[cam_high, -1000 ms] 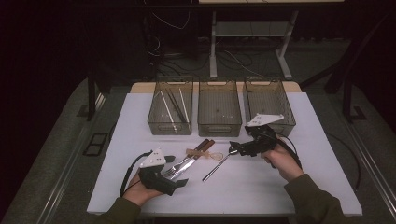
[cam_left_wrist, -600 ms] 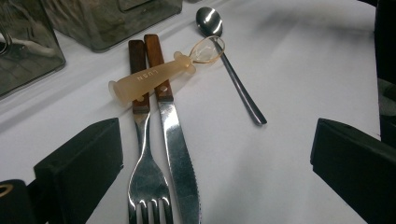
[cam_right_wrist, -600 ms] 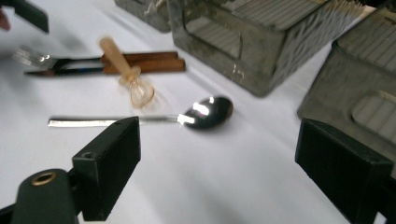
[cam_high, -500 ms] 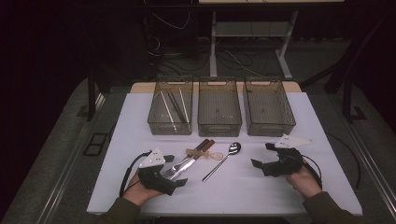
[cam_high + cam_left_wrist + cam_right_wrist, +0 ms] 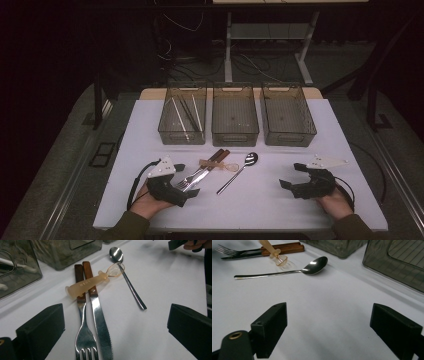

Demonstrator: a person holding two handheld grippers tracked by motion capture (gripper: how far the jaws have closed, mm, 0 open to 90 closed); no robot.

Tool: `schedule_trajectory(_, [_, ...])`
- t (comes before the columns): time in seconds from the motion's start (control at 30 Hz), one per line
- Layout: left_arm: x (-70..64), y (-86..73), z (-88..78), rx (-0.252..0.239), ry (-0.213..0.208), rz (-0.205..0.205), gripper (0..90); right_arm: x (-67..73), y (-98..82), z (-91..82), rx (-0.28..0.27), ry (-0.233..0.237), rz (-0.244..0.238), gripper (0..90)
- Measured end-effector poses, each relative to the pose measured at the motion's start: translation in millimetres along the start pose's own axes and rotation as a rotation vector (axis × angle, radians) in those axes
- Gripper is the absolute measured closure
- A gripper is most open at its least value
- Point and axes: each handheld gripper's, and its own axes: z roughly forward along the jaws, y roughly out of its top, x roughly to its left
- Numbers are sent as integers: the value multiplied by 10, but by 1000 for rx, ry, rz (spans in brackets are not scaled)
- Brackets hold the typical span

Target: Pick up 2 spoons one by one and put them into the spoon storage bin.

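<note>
A fork (image 5: 85, 336) and a knife (image 5: 100, 322) with brown wooden handles lie side by side on the white table. An amber plastic spoon (image 5: 87, 285) rests across their handles. To the right of them lies a metal spoon (image 5: 239, 171). My left gripper (image 5: 186, 180) rests on the table, open, with the fork's tines and the knife's blade between its jaws but untouched. Low over the bare table at the front right, my right gripper (image 5: 291, 175) stands open and points toward the metal spoon (image 5: 287, 271), with nothing between its jaws.
Three clear bins stand in a row at the back: the left bin (image 5: 166, 131) holds several long sticks, the middle bin (image 5: 235, 135) and the right bin (image 5: 289, 136) look bare inside. Bare white table (image 5: 260, 200) lies between the two grippers.
My right gripper has moved from beside the metal spoon to the right and down toward the table's front right, jaws unchanged. The left gripper and the cutlery have stayed put.
</note>
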Motion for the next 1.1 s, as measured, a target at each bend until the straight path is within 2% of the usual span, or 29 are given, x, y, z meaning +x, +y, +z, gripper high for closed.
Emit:
schedule_trajectory(0.13, [25, 51, 0, 1, -2, 0, 0, 10, -4, 14, 12, 10, -4, 144])
schedule_trajectory(0.4, [88, 218, 70, 9, -6, 17, 13, -3, 2, -15, 1, 21, -6, 144])
schedule_trajectory(0.67, [160, 371, 214, 25, -13, 29, 157, 2, 11, -25, -1, 10, -1, 144])
schedule_trajectory(0.9, [266, 503, 366, 52, -24, 55, 347, -17, 4, -27, -3, 7, 9, 144])
schedule_trajectory(1.1, [357, 549, 537, 96, -13, 72, 396, -4, 6, -11, 1, 16, 3, 144])
